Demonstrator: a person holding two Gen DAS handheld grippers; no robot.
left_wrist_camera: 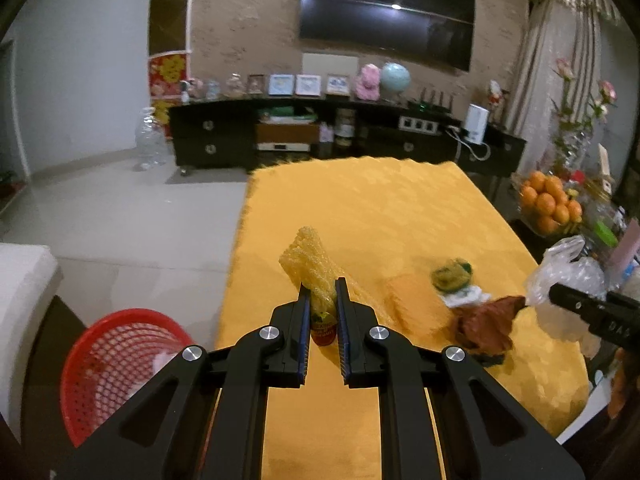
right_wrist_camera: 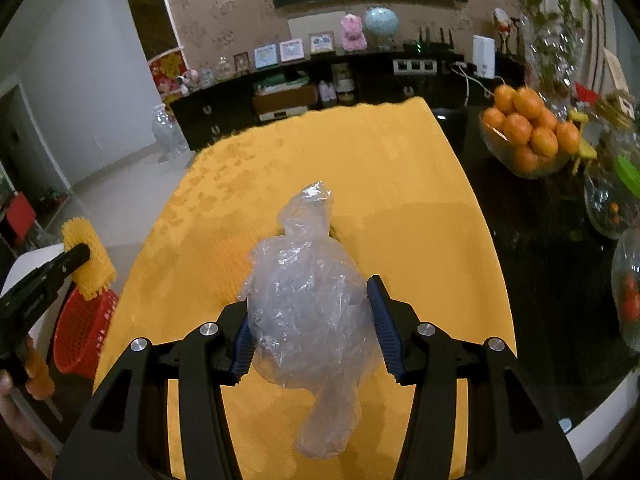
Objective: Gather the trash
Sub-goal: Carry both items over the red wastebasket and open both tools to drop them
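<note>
Yellow cloth covers the table (left_wrist_camera: 360, 208), with a dark cabinet and a wall screen (left_wrist_camera: 388, 24) behind it. Up front, the left hand-held gripper (left_wrist_camera: 323, 292) is pressed tight on a yellow foam fruit net (left_wrist_camera: 310, 256), which pokes up beyond its fingertips, clear of the cloth; a red label hangs between the pads. Below and to its left stands the red mesh basket (left_wrist_camera: 116, 360), on the floor beside the table. Over on its right, the right hand-held gripper (right_wrist_camera: 310, 316) pinches a crumpled clear plastic bag (right_wrist_camera: 308, 312), the bag bulging between both blue pads and trailing beneath them. On the cloth between the two lie more scraps: a brown crumpled wrapper (left_wrist_camera: 486, 324), a green-and-white wrapper (left_wrist_camera: 454, 280) and an orange flat piece (left_wrist_camera: 412, 300). A bowl of oranges (right_wrist_camera: 528, 132) sits beyond the right hand-held gripper, off the cloth.
</note>
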